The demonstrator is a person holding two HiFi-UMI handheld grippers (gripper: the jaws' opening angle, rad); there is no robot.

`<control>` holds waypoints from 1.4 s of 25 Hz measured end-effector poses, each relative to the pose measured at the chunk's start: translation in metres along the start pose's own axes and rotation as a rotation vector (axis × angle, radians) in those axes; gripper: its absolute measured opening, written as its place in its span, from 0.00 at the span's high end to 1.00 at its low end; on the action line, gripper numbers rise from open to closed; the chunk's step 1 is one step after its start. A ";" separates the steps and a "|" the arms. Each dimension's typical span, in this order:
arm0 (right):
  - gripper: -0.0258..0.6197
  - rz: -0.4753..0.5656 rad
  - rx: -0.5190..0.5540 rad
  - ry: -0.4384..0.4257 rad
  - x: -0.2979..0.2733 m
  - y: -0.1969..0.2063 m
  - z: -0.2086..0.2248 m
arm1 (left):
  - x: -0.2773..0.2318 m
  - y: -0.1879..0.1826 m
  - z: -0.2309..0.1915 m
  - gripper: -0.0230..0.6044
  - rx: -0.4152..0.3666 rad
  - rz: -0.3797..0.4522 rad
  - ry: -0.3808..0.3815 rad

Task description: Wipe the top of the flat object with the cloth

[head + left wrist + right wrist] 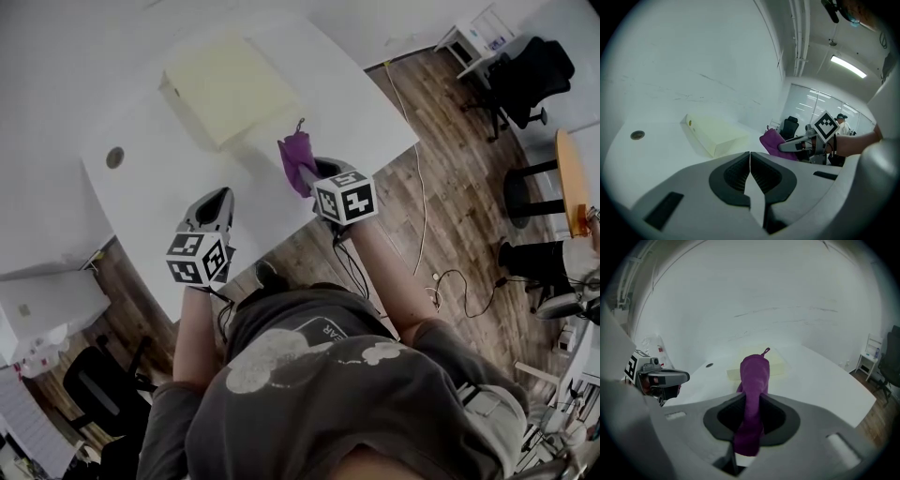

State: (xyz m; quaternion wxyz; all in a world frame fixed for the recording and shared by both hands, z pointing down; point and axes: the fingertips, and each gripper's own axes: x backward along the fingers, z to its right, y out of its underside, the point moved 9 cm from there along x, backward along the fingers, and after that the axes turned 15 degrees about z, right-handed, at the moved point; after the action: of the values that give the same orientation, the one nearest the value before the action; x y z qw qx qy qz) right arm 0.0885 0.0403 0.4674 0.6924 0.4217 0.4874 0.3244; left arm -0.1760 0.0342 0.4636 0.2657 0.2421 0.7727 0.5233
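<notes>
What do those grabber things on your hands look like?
The left gripper and right gripper are grey, with black ribbed pads. Each carries a white cube with black square markers. Black cables trail down the arms. The person wears a dark grey T-shirt.

Left gripper jaws together; pale flat box, apparently untouched, ahead.

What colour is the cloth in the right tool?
Purple; the cloth shows best in the right gripper view, pinched by the right tool.
</notes>
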 end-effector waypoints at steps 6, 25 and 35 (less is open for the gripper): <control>0.85 0.009 -0.019 -0.021 0.050 0.015 0.010 | 0.007 0.005 0.048 0.97 -0.013 0.002 -0.002; 0.85 0.036 -0.064 -0.173 0.138 0.057 0.004 | 0.092 0.028 0.163 0.97 -0.016 0.045 -0.153; 0.85 0.083 -0.071 -0.099 0.172 0.057 0.000 | 0.108 0.027 0.175 0.97 -0.023 0.068 -0.109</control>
State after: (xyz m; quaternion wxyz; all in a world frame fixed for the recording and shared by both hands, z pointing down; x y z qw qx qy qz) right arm 0.1410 0.2133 0.4497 0.7160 0.4322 0.4230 0.3486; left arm -0.1377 0.2324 0.4177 0.2922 0.2931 0.7423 0.5270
